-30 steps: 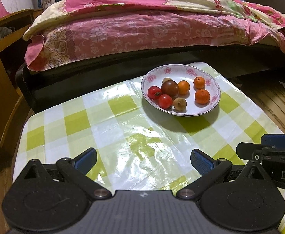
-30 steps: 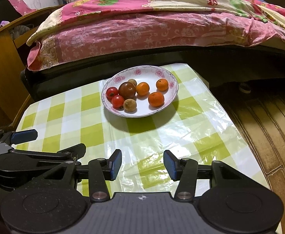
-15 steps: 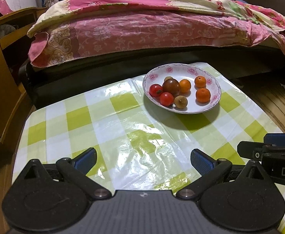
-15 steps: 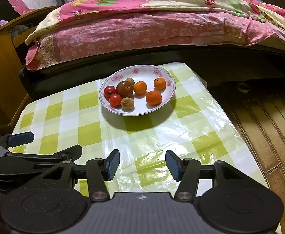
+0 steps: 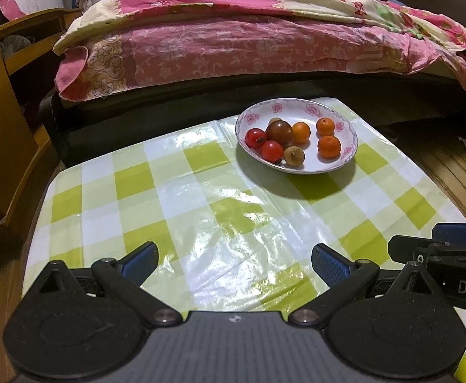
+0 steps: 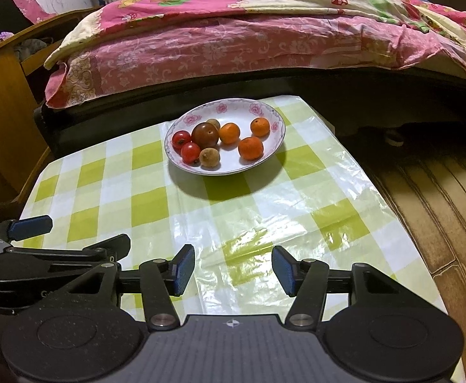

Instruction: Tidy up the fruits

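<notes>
A white floral-rimmed bowl (image 5: 344, 118) stands at the far side of a green-and-white checked table (image 5: 201, 198). In it lie two red tomatoes (image 5: 255, 138), a dark brown tomato (image 5: 279, 131), three small oranges (image 5: 328, 146) and brownish small fruits (image 5: 294, 156). The bowl also shows in the right wrist view (image 6: 264, 108). My left gripper (image 5: 233, 260) is open and empty above the table's near edge. My right gripper (image 6: 233, 269) is open and empty, to the right of the left one, well short of the bowl.
A bed with a pink floral quilt (image 5: 248, 38) runs along the far side of the table. A wooden cabinet (image 5: 0, 102) stands on the left. Wooden floor (image 6: 440, 198) lies to the right of the table.
Both grippers have drawn back slightly from the bowl. The right gripper's fingers have opened a little wider. The fruits have not moved.
</notes>
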The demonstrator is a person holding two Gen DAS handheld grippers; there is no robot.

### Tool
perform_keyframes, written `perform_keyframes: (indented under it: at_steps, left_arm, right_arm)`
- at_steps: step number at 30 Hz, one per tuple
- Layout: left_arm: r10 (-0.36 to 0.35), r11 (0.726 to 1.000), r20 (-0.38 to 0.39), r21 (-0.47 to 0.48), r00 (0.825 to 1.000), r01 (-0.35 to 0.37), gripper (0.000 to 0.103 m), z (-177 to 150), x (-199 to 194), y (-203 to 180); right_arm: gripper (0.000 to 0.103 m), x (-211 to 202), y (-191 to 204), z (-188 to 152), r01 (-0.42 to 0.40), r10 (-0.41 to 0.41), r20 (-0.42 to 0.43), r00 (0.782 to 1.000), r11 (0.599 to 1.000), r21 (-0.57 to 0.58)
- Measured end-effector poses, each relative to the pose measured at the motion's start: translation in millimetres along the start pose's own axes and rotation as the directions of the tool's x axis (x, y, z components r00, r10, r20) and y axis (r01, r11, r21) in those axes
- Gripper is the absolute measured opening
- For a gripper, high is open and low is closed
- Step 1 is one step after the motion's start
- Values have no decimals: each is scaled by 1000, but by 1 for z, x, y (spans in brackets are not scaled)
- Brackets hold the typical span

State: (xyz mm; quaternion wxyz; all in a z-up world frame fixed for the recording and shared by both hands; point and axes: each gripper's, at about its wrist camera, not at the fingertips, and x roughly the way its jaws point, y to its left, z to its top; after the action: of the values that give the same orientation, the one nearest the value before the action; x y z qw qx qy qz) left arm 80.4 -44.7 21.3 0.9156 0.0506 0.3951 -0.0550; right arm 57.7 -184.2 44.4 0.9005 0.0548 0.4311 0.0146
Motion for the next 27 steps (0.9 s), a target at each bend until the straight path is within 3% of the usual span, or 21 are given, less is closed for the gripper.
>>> perform_keyframes:
  at_steps: [15, 20, 27]
  left_arm:
    - [-17, 1000, -15, -14, 1000, 17, 103, -19, -19, -1]
    - [22, 1000, -14, 14, 1000, -21, 103, -25, -23, -5]
    - [18, 1000, -12, -2, 1000, -18, 103, -29, -31, -1]
  right_arm:
    - [53, -23, 0, -22, -15, 15, 7, 1000, 999, 28]
    - [55, -32, 1, -27, -17, 16, 25, 1000, 999, 37]
    - [55, -36, -1, -35, 4, -5, 18, 1000, 999, 43]
